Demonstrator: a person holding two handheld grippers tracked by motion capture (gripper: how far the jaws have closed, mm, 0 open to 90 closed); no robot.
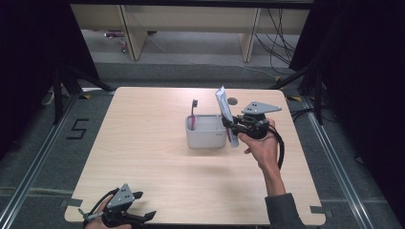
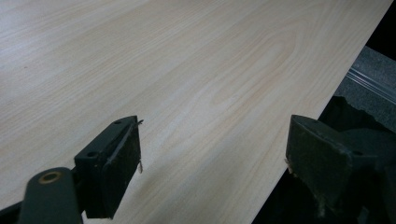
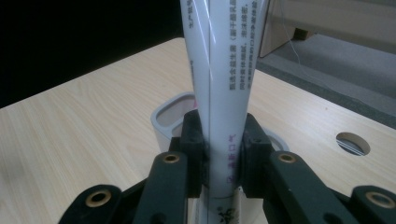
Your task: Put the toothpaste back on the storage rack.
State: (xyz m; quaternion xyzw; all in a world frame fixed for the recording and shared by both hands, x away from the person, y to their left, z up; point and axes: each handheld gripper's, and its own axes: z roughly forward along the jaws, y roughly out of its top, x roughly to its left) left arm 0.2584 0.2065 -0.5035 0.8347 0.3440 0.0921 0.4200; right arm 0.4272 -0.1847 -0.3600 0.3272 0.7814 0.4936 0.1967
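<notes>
Above the grey holder (image 1: 206, 132) mid-worktop (image 1: 143, 157), the right gripper (image 3: 220, 156) has its fingers clamped on a white tube (image 3: 222, 84), upright, flattened, printed with small text. A toothbrush (image 1: 194, 114) stands in the holder. The left gripper (image 2: 212, 158) rests wide open, empty, at the near edge.

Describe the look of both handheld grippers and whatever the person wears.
Both the left gripper and right gripper are black, two-jawed, topped by a grey three-cornered plate with dark holes. Brass-coloured rivets dot the jaw arms. A black cable loops off the right one. The right forearm wears a dark grey sleeve.
</notes>
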